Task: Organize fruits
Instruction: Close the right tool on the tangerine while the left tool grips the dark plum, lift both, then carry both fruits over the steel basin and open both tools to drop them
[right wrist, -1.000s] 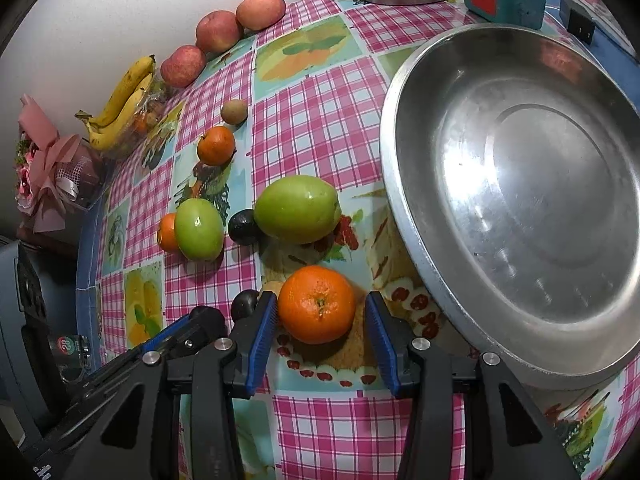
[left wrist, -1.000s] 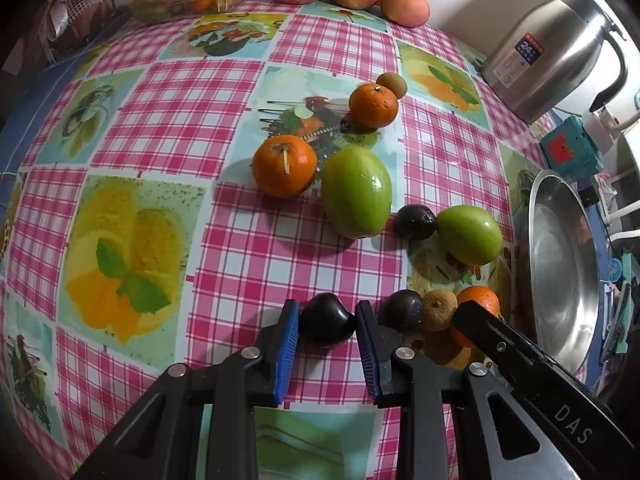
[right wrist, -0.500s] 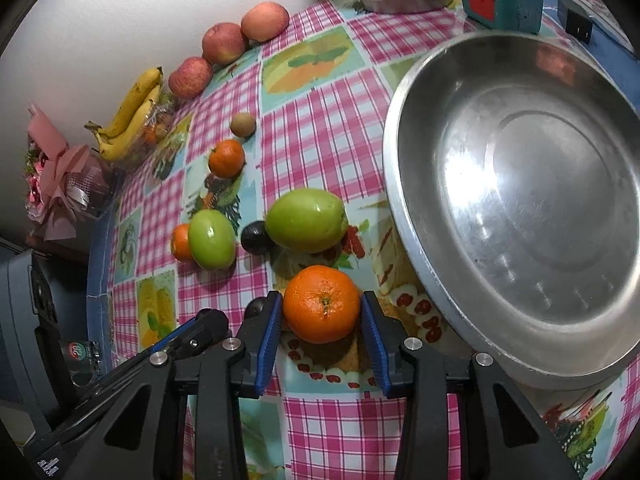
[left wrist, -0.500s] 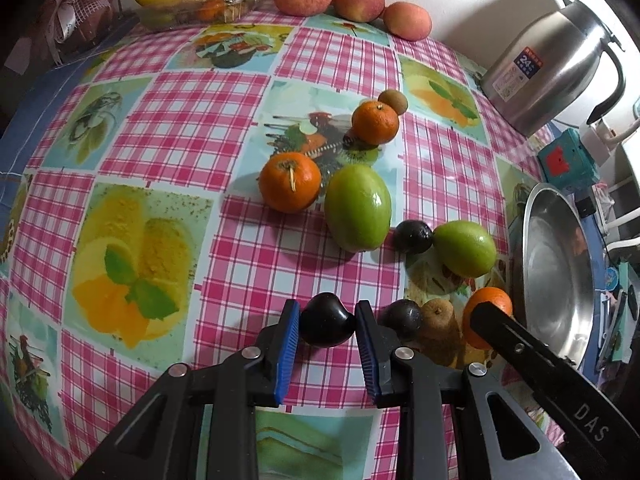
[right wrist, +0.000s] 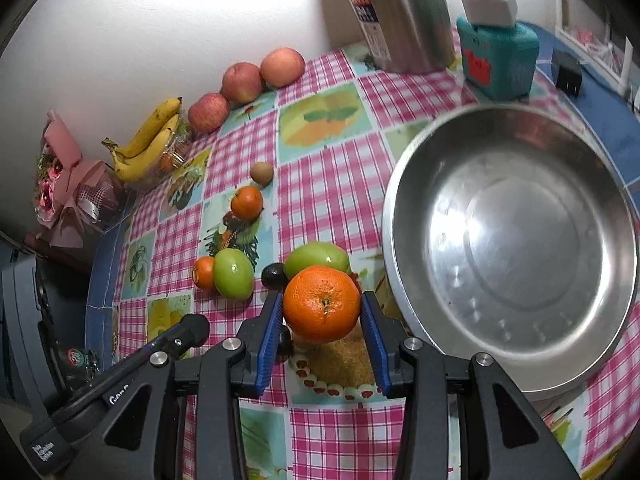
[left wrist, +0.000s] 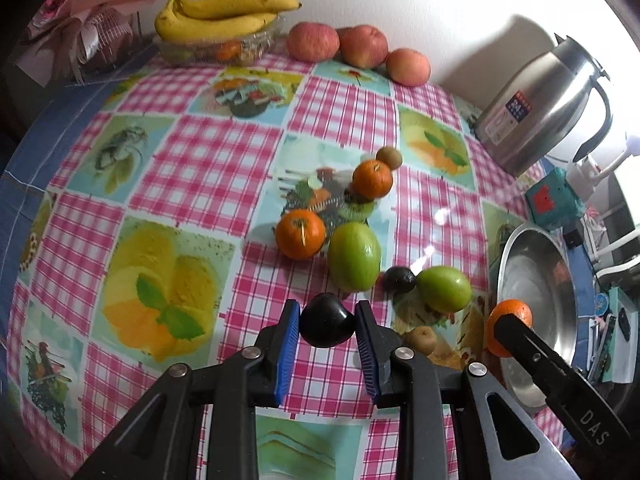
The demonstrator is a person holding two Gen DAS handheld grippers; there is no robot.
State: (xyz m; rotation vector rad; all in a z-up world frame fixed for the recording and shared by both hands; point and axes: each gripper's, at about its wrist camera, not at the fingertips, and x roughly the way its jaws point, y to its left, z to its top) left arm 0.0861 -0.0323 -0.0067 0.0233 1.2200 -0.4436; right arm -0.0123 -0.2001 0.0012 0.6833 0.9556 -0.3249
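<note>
My left claw pinches a dark plum between its blue pads, lifted clear of the checked surface. My right claw has just closed its jaws onto an orange, held above the cloth beside the steel basin. Just beyond sit two green fruits, another dark plum and two small oranges. Apples and bananas line the far wall.

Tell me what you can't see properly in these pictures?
- Clear tub, left wrist view: contents blurred, bananas on top.
- Kettle, right wrist view: top cut off by the edge.
- Dark fruit, right wrist view: mostly hidden behind the right gripper.
- Kettle label: too small to read.
</note>
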